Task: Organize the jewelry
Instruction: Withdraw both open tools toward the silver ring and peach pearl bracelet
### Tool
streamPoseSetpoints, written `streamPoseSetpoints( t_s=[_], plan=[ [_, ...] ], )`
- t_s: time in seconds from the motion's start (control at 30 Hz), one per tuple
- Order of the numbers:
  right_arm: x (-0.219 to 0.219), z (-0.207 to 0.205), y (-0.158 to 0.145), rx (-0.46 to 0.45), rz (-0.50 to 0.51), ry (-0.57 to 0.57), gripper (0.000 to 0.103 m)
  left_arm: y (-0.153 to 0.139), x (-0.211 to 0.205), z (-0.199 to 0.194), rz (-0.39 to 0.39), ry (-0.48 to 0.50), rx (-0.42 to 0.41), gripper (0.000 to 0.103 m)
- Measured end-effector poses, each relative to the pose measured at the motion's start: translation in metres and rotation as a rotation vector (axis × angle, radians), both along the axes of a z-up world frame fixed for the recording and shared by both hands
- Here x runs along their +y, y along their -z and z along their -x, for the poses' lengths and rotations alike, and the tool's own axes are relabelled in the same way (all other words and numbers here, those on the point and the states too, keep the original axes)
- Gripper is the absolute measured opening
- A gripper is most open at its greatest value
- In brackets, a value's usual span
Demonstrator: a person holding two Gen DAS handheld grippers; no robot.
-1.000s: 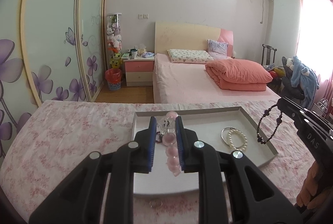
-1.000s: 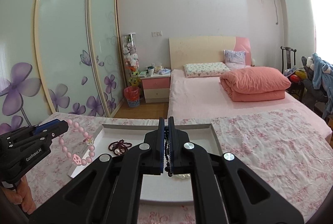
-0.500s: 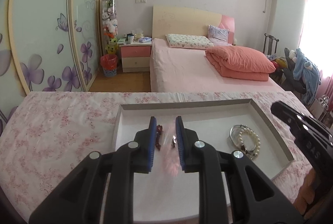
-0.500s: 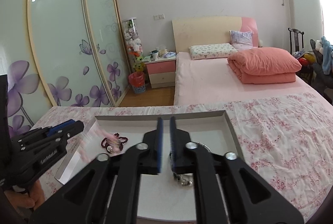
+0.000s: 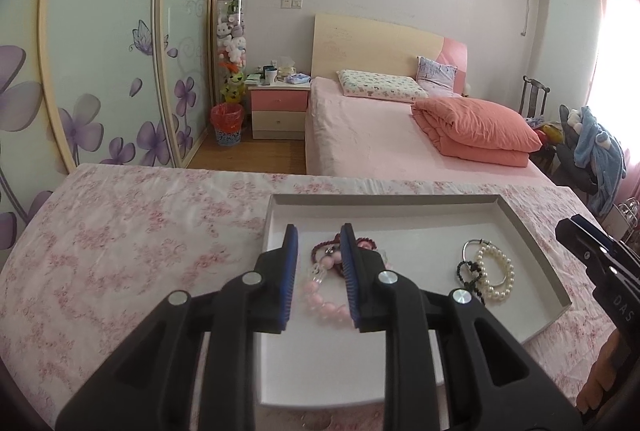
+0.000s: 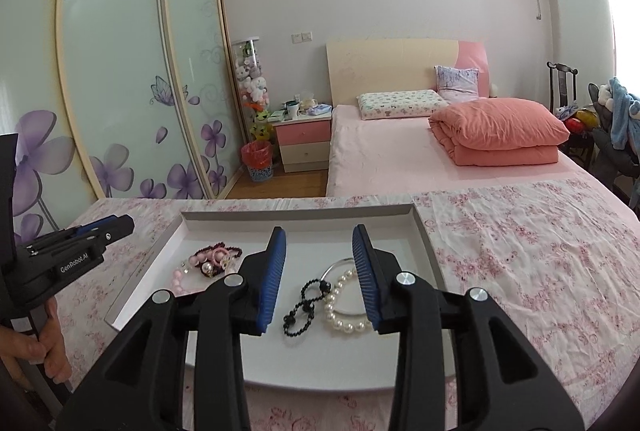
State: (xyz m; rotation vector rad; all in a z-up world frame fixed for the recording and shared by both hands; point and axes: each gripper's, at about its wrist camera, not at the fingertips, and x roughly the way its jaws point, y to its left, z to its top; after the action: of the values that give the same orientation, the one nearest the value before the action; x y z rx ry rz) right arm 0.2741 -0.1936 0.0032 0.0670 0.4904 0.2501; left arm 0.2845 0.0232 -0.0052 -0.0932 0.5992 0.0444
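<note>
A white tray [image 5: 384, 203] lies on the floral cloth. My left gripper [image 5: 318, 231] hovers over its left part, jaws opening; the pink bead bracelet [image 5: 320, 305] lies loose on the tray floor beneath them, beside a dark red bracelet [image 5: 320, 247]. My right gripper [image 6: 319, 231] hangs over the tray's [image 6: 300, 215] right part, jaws opening, with the black bead bracelet [image 6: 304, 305] lying free below, next to a pearl bracelet [image 6: 344, 311] and a silver bangle [image 6: 336, 267]. Neither gripper's pads touch anything.
The pink floral cloth [image 5: 132, 231] covers the table around the tray. A hand [image 6: 40, 343] holds the left gripper [image 6: 124, 225] at the tray's left edge. Behind the table stand a bed [image 5: 380, 139], a nightstand [image 5: 278, 107] and wardrobe doors [image 5: 100, 51].
A second ago the left gripper held the pink bracelet and the right held the black one above the tray. Both grippers sank, their jaws spread, and both bracelets now lie in the tray.
</note>
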Motion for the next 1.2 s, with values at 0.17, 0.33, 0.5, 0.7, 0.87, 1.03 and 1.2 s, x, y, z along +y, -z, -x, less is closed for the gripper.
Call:
streamPoseSetpoints(
  t_s=[0.17, 0.33, 0.5, 0.7, 0.87, 1.03, 1.2],
  plan=[
    [0.000, 0.012, 0.006, 0.015, 0.014, -0.008, 0.036, 0.007, 0.006, 0.017, -0.003, 0.000, 0.018, 0.024],
    [-0.002, 0.026, 0.012, 0.036, 0.025, -0.013, 0.036, 0.015, 0.010, 0.033, -0.006, -0.002, 0.045, 0.026],
    [-0.006, 0.042, 0.016, 0.055, 0.035, -0.013, 0.036, 0.024, 0.016, 0.048, 0.009, 0.006, 0.077, 0.026],
    [-0.013, 0.067, 0.023, 0.087, 0.048, -0.016, 0.036, 0.034, 0.012, 0.067, 0.018, 0.031, 0.109, 0.028],
    [-0.022, 0.091, 0.033, 0.126, 0.047, -0.010, 0.036, 0.041, 0.004, 0.083, 0.020, 0.054, 0.134, 0.031],
    [-0.032, 0.112, 0.042, 0.157, 0.064, 0.019, 0.036, 0.053, -0.002, 0.088, 0.000, 0.073, 0.177, 0.033],
    [-0.041, 0.119, 0.049, 0.182, 0.056, 0.044, 0.036, 0.067, -0.011, 0.085, -0.023, 0.084, 0.237, 0.033]
  ],
)
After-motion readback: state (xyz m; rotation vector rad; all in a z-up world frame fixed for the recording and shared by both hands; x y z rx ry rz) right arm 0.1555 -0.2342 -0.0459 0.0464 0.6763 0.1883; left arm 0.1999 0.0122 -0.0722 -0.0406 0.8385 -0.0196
